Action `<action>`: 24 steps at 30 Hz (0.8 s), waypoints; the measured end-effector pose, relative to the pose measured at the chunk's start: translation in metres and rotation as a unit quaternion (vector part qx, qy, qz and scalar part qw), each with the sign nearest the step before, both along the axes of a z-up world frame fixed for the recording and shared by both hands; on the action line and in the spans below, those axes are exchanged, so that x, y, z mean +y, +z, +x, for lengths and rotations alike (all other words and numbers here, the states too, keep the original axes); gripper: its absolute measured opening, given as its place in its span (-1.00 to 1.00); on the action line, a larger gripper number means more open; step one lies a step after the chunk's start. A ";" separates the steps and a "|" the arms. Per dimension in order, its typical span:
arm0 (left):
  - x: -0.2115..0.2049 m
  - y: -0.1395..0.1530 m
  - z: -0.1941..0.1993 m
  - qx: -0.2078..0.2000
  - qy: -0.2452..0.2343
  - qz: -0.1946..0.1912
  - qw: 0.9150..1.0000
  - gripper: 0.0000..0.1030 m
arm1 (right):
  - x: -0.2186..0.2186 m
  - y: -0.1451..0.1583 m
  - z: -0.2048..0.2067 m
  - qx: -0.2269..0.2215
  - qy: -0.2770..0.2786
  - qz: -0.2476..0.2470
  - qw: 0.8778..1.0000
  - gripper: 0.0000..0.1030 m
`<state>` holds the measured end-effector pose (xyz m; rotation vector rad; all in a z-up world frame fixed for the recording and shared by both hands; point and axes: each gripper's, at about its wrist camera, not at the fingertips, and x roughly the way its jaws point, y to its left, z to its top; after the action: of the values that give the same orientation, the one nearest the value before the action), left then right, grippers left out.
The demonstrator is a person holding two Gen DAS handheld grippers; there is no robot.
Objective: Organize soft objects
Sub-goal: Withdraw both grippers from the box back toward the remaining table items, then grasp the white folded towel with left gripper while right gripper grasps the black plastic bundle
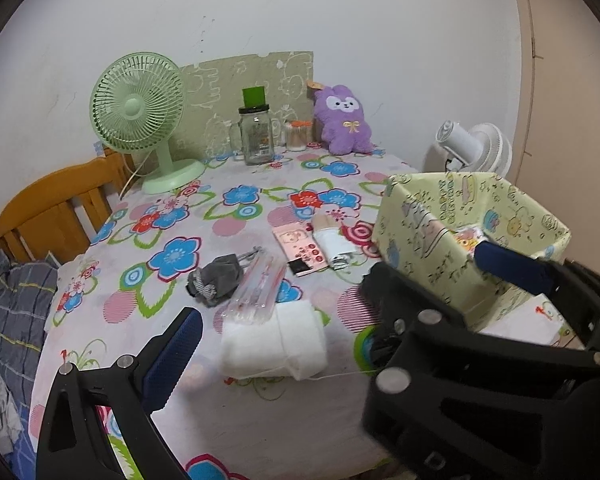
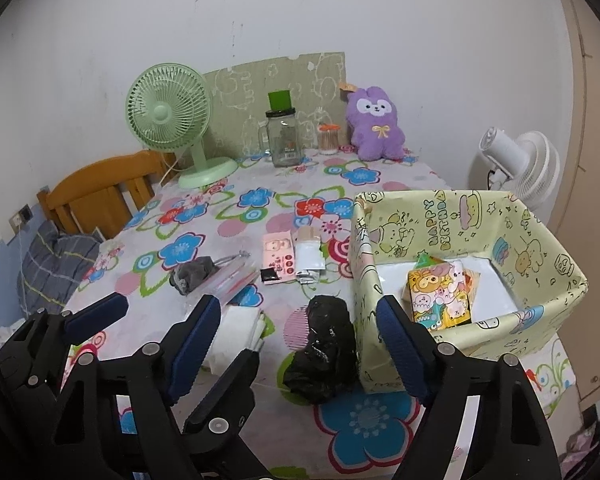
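Observation:
A yellow cartoon-print box stands at the table's right and holds a colourful packet. It also shows in the left wrist view. A folded white cloth lies near the front, with a grey pouch and a clear plastic case behind it. A black crumpled bag lies against the box's left wall. A purple plush sits at the back. My left gripper is open above the white cloth. My right gripper is open and empty above the black bag.
A green fan, a glass jar and a small jar of swabs stand at the back. A pink card and a white packet lie mid-table. A wooden chair is left; a white fan is right.

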<state>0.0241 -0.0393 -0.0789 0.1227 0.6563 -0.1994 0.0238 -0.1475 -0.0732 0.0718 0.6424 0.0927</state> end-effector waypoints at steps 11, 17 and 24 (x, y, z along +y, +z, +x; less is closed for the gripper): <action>0.009 -0.014 0.007 0.022 0.003 -0.002 1.000 0.99 | 0.008 -0.016 0.008 0.028 0.000 0.005 1.000 0.40; 0.013 -0.027 0.014 0.039 0.008 0.001 0.999 0.99 | 0.011 -0.030 0.014 0.044 -0.014 0.003 0.999 0.37; 0.015 -0.047 0.025 0.064 0.011 0.006 0.998 0.99 | 0.011 -0.053 0.023 0.074 -0.037 0.007 0.997 0.28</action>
<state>0.0490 -0.0248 -0.1261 0.1143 0.7856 -0.1830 0.0472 -0.1362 -0.1262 0.1171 0.7871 0.0204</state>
